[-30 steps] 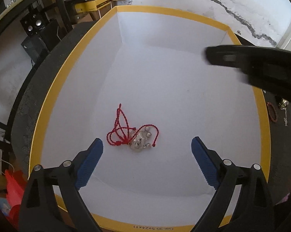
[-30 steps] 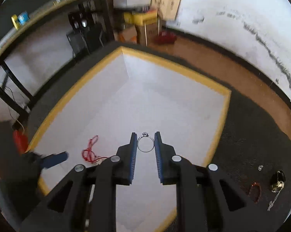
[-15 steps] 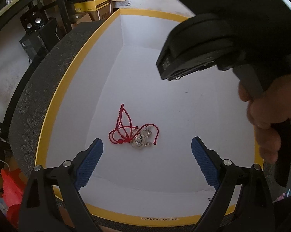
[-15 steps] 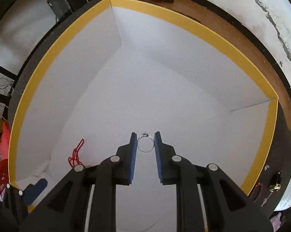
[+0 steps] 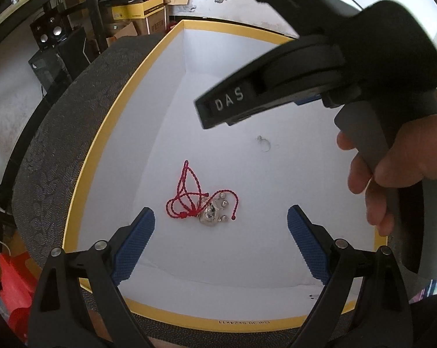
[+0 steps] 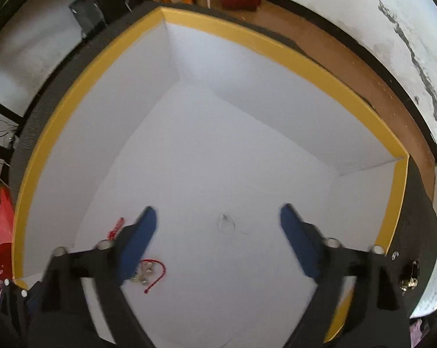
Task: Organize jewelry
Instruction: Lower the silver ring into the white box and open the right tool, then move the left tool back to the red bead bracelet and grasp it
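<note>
- The thin silver ring (image 6: 226, 222) lies on the floor of the white, yellow-rimmed cardboard box (image 6: 265, 43).
- The right gripper (image 6: 218, 226) hangs over the ring, jaws opening, pads clear of it.
- The left gripper (image 5: 220, 233) is spread wide and empty above the red cord bracelet with silver charms (image 5: 202, 203), which lies near the ring.

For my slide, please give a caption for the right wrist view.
Right gripper, fingers opening, above a silver ring lying in the yellow-rimmed white box.
</note>
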The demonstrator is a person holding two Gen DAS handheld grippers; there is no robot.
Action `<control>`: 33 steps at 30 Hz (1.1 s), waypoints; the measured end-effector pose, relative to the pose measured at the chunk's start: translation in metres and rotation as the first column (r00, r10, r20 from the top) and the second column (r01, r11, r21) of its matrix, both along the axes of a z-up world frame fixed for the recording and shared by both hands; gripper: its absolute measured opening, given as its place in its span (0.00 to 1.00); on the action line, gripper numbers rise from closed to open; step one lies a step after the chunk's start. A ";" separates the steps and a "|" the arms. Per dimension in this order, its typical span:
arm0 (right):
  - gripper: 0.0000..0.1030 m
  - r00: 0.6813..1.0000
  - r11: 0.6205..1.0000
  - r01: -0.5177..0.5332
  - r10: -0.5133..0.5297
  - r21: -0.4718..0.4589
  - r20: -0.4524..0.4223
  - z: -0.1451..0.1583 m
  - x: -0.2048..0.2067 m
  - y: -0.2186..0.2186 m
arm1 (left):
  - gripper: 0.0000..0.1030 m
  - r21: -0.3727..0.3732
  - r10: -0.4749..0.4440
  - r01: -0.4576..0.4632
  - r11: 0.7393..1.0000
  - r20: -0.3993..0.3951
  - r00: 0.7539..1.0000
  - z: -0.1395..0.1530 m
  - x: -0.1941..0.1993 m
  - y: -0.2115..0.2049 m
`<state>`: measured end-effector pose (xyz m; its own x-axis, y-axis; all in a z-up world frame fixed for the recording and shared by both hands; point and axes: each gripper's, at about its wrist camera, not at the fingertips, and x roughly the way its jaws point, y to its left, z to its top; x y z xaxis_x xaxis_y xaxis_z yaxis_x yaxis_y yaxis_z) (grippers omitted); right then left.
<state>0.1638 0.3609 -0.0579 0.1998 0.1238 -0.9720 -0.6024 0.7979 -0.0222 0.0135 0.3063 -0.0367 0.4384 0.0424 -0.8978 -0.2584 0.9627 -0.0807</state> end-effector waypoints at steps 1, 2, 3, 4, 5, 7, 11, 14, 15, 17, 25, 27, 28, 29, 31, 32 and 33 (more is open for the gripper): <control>0.94 1.000 1.000 -0.004 0.004 0.007 0.004 0.004 -0.001 -0.001 | 0.88 -0.001 -0.001 0.001 1.000 0.002 1.000 0.001 0.000 0.000; 0.94 1.000 1.000 -0.009 0.009 0.016 0.010 0.009 -0.002 -0.002 | 0.88 0.000 -0.002 0.002 1.000 0.007 1.000 0.002 -0.001 -0.001; 0.94 1.000 0.999 -0.015 0.014 0.036 0.026 0.019 -0.004 -0.004 | 0.88 0.002 -0.002 0.001 1.000 0.015 1.000 0.004 -0.002 -0.002; 0.94 0.999 0.999 -0.018 0.017 0.043 0.037 0.026 -0.004 -0.006 | 0.90 0.004 0.000 0.000 1.000 0.022 1.000 0.006 -0.004 -0.004; 0.94 0.999 0.999 -0.020 0.017 0.050 0.049 0.036 -0.005 -0.010 | 0.92 0.012 0.001 -0.002 1.000 0.028 1.000 0.009 -0.005 -0.005; 0.94 0.997 0.995 -0.026 0.019 0.101 0.072 0.061 -0.009 -0.021 | 0.92 0.023 -0.009 0.008 1.000 0.059 0.998 0.019 -0.008 -0.010; 0.94 0.980 0.981 -0.048 0.010 0.185 0.199 0.116 -0.037 -0.075 | 0.94 0.026 -0.008 0.005 1.000 0.096 0.995 0.034 -0.009 -0.015; 0.94 0.963 0.958 0.020 -0.096 0.285 0.253 0.144 -0.062 -0.147 | 0.94 0.039 -0.031 0.027 0.999 0.118 0.992 0.045 -0.009 -0.028; 0.94 0.954 0.947 0.058 -0.146 0.314 0.264 0.149 -0.069 -0.179 | 0.94 0.042 -0.039 0.034 0.999 0.126 0.991 0.048 -0.008 -0.034; 0.94 0.930 0.936 0.125 -0.226 0.328 0.291 0.149 -0.076 -0.231 | 0.94 0.032 -0.057 0.053 0.998 0.139 0.989 0.053 -0.006 -0.050; 0.94 0.805 0.850 0.408 -0.507 0.333 0.307 0.093 -0.098 -0.402 | 0.94 0.049 -0.189 0.183 0.982 0.198 0.962 0.069 0.016 -0.142; 0.94 0.786 0.831 0.446 -0.542 0.333 0.299 0.083 -0.100 -0.426 | 0.94 0.057 -0.230 0.223 0.973 0.190 0.954 0.066 0.023 -0.166; 0.94 0.779 0.821 0.458 -0.556 0.341 0.291 0.079 -0.103 -0.437 | 0.94 0.064 -0.261 0.254 0.965 0.186 0.947 0.063 0.029 -0.183; 0.94 0.776 0.816 0.465 -0.563 0.345 0.286 0.076 -0.105 -0.447 | 0.94 0.068 -0.275 0.267 0.961 0.182 0.944 0.060 0.032 -0.193; 0.94 0.762 0.807 0.485 -0.579 0.336 0.291 0.069 -0.108 -0.468 | 0.94 0.074 -0.315 0.307 0.949 0.166 0.934 0.053 0.041 -0.221; 0.94 0.753 0.805 0.494 -0.585 0.330 0.300 0.064 -0.107 -0.473 | 0.94 0.074 -0.329 0.321 0.944 0.162 0.930 0.049 0.044 -0.231; 0.94 0.750 0.805 0.499 -0.586 0.319 0.305 0.060 -0.108 -0.479 | 0.94 0.074 -0.349 0.341 0.937 0.155 0.924 0.045 0.049 -0.245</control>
